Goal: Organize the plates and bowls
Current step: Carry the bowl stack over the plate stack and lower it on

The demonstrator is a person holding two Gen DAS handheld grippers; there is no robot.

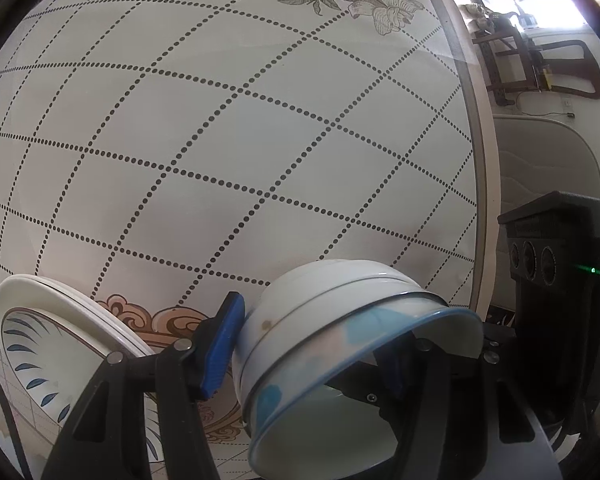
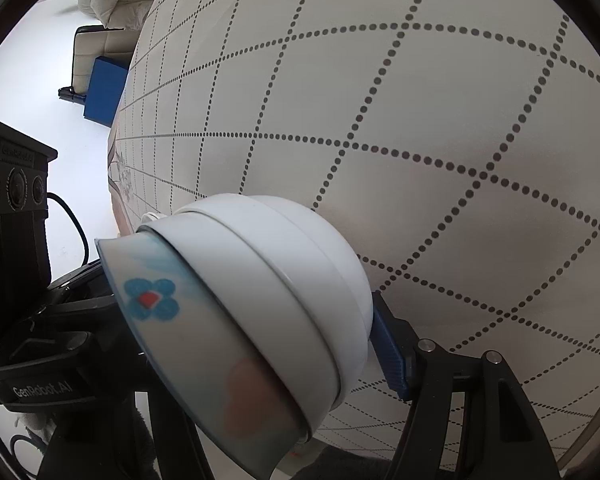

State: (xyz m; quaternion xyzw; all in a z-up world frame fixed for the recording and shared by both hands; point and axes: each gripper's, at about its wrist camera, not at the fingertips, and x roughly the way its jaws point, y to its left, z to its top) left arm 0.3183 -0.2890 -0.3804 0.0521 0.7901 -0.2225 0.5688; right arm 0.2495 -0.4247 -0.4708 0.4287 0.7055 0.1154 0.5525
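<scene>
- Nested bowls point(image 1: 340, 340): a white bowl sits over a blue-rimmed one with a blue flower print, the pair tipped on its side and held up over the tabletop point(image 1: 228, 152), mouth toward your left wrist camera.
- Left hand-held gripper point(image 1: 312, 360): its blue pad presses the outer white wall; the other finger shows through the mouth, inside the bowl. You are pinching the wall of the stack.
- Right hand-held gripper point(image 2: 260, 344): one blue pad touches the white bowl's far side; the other finger is hidden behind the bowls, so whether it is clamped cannot be told.
- Stack of plates point(image 1: 56, 344): white, blue leaf strokes inside, lying on the tabletop just left of the bowls.
- Risk: the glazed walls look slick, and a pinch on one wall of a tilted pair could let the inner bowl slide out or the stack rotate.
- Risk: swinging left could knock the plate rims.
- Contents: the visible bowl interior looks empty; nothing shows on the plates.
</scene>
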